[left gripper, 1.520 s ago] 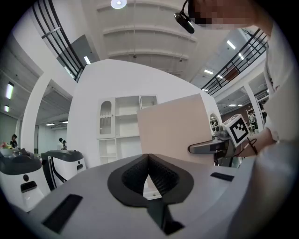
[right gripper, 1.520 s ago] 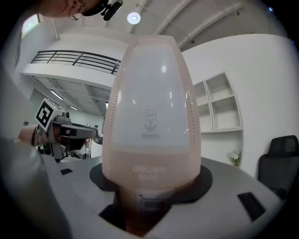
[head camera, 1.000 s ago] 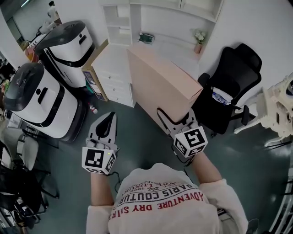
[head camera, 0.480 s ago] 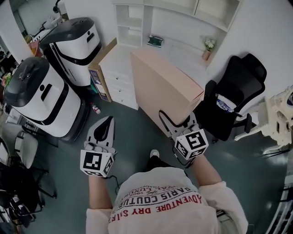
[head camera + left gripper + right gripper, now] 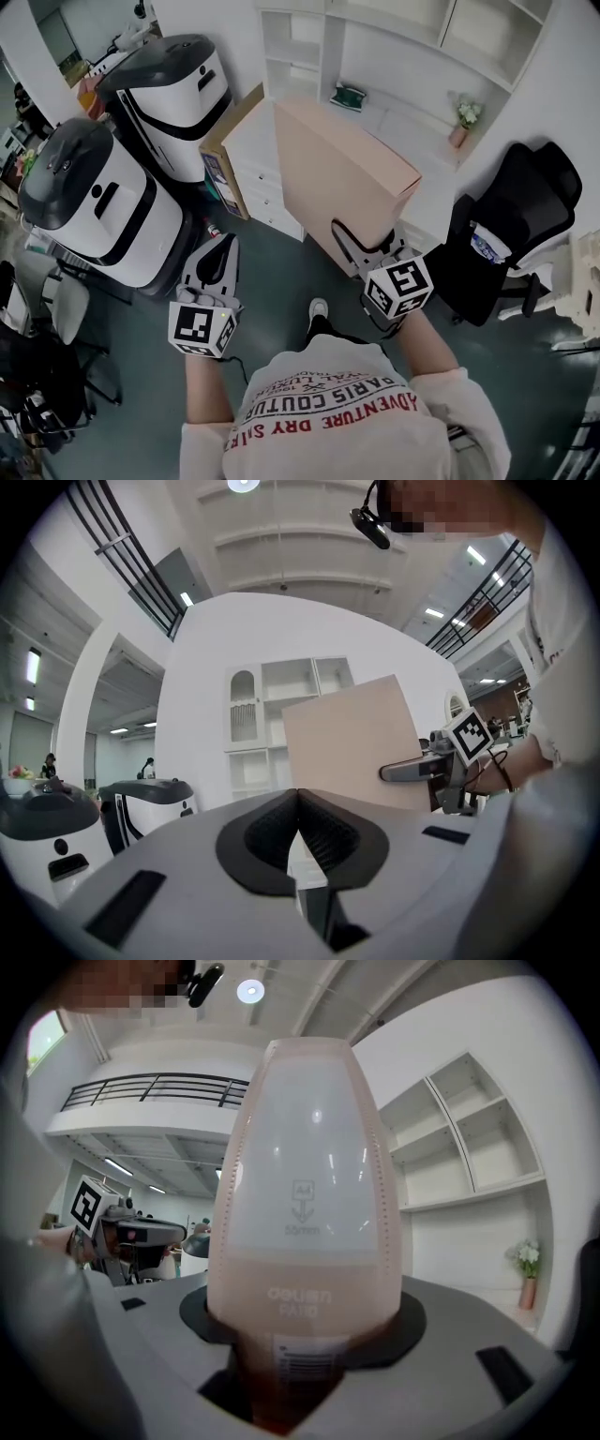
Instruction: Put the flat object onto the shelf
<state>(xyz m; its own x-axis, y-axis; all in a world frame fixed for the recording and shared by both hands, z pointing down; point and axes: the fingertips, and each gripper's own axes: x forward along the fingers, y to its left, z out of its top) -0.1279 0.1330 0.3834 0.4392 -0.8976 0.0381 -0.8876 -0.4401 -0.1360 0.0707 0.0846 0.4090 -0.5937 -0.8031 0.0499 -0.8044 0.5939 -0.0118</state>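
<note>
Jaws: right gripper (image 5: 367, 246) clamped on flat pink box (image 5: 337, 169) | left gripper (image 5: 223, 246) closed, empty | box upright before shelf (image 5: 298, 67)

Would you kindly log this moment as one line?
right claw: shut on box | left claw: shut, empty | shelf: ahead

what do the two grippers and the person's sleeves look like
The left gripper and right gripper both have light grey bodies with curved fingers, lined with black ribbed pads. Each carries a white cube printed with black square markers. A thin dark cable hangs from the left one. The sleeves are pale, on a top with red lettering.
</note>
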